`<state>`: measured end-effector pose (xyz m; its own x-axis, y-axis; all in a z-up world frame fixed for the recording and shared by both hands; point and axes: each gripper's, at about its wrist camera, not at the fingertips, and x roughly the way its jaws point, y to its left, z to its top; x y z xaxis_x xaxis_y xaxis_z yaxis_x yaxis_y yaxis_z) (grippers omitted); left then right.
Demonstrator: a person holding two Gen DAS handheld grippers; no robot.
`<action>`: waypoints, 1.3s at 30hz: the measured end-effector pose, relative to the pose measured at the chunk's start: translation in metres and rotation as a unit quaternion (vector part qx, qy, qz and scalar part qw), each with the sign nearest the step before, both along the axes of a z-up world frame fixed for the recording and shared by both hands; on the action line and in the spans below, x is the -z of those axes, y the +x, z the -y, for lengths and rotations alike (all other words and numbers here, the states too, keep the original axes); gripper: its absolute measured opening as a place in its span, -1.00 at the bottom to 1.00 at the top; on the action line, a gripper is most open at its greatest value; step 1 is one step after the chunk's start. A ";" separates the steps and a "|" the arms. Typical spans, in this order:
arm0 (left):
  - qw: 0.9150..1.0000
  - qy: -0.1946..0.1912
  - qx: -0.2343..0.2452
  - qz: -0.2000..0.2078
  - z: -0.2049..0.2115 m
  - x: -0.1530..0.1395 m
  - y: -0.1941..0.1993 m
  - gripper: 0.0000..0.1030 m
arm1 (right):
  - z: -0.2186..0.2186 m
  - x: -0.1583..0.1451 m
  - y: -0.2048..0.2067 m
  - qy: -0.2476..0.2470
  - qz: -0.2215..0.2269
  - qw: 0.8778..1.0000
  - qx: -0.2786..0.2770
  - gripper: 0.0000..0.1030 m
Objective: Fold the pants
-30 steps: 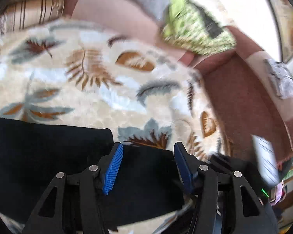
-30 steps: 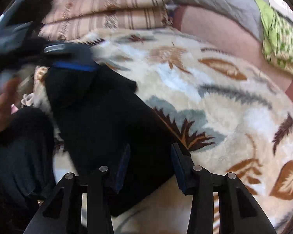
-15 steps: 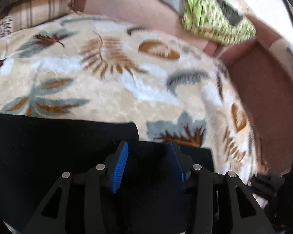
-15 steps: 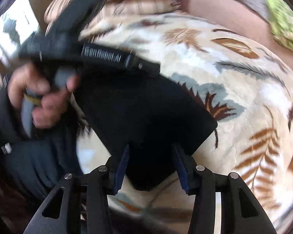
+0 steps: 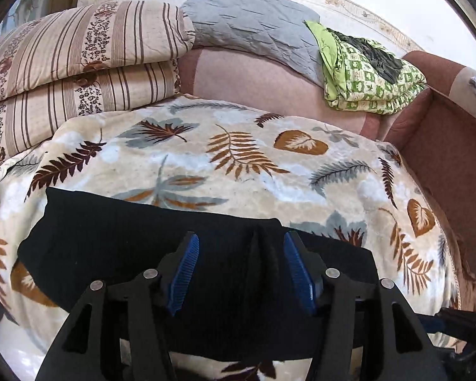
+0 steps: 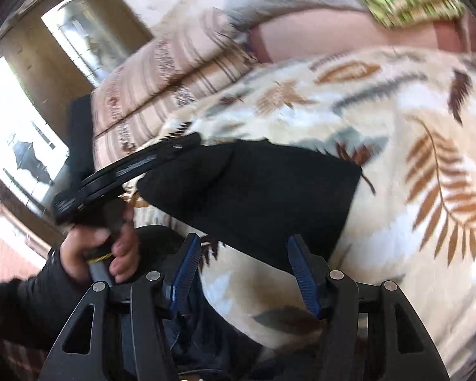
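Black pants (image 5: pixel 117 241) lie folded into a flat band on a leaf-patterned blanket (image 5: pixel 238 158). My left gripper (image 5: pixel 241 270) is open just above them, blue pads either side of a raised crease. In the right wrist view the pants (image 6: pixel 263 187) appear as a folded black slab. My right gripper (image 6: pixel 244 270) is open and empty near the pants' near edge. The left gripper's body (image 6: pixel 123 171) shows there at the pants' left end, held by a hand (image 6: pixel 101 247).
Two striped pillows (image 5: pixel 76 63) are stacked at the back left. A grey quilt (image 5: pixel 250 25) and a green patterned bundle (image 5: pixel 365 70) rest on the brown sofa back (image 5: pixel 269 76). A sofa armrest (image 5: pixel 444 146) rises at the right.
My left gripper has opened wider and drawn back, so more of the pants shows. My right gripper has pulled back off the pants toward the blanket's near edge and swung.
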<state>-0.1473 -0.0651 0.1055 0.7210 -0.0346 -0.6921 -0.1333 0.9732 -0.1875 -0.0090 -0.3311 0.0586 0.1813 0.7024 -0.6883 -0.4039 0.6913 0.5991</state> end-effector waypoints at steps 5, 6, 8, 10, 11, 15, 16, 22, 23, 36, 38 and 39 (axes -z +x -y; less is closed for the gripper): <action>1.000 -0.009 0.001 -0.004 -0.001 -0.002 -0.003 0.09 | 0.001 0.000 -0.003 0.009 0.003 1.000 -0.002 0.14; 1.000 -0.011 0.001 -0.004 -0.003 -0.002 0.000 0.09 | 0.001 0.000 -0.004 0.010 0.002 1.000 0.000 0.14; 1.000 -0.015 0.000 -0.005 -0.005 -0.001 0.003 0.09 | 0.001 0.001 -0.003 0.013 -0.002 1.000 0.001 0.14; 1.000 -0.018 0.000 -0.006 -0.006 -0.001 0.003 0.09 | 0.002 0.003 -0.003 0.014 -0.005 1.000 0.000 0.14; 1.000 -0.019 0.000 -0.006 -0.007 -0.001 0.003 0.09 | 0.001 0.003 -0.003 0.015 -0.006 1.000 -0.001 0.14; 1.000 -0.019 -0.002 -0.006 -0.007 -0.001 0.004 0.09 | 0.001 0.004 -0.003 0.016 -0.008 1.000 -0.003 0.14; 1.000 -0.020 -0.002 -0.006 -0.007 0.000 0.004 0.09 | 0.000 0.004 -0.003 0.016 -0.008 1.000 -0.002 0.14; 1.000 -0.021 -0.001 -0.009 -0.007 0.000 0.004 0.09 | 0.001 0.004 -0.003 0.017 -0.008 1.000 0.000 0.14; 1.000 -0.021 -0.001 -0.010 -0.007 -0.001 0.004 0.09 | 0.001 0.004 -0.003 0.017 -0.008 1.000 -0.001 0.14; 1.000 -0.023 -0.003 -0.013 -0.007 0.001 0.005 0.09 | 0.005 0.004 -0.002 0.028 -0.009 1.000 0.005 0.14; 1.000 -0.024 -0.003 -0.013 -0.007 0.001 0.005 0.09 | 0.006 0.004 -0.002 0.029 -0.009 1.000 0.005 0.14; 1.000 -0.024 -0.003 -0.013 -0.007 0.001 0.005 0.09 | 0.006 0.004 -0.002 0.029 -0.009 1.000 0.004 0.14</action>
<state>-0.1420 -0.0586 0.1040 0.7030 -0.0636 -0.7083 -0.1449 0.9623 -0.2302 -0.0108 -0.3368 0.0548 0.1755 0.7392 -0.6502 -0.3867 0.6591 0.6450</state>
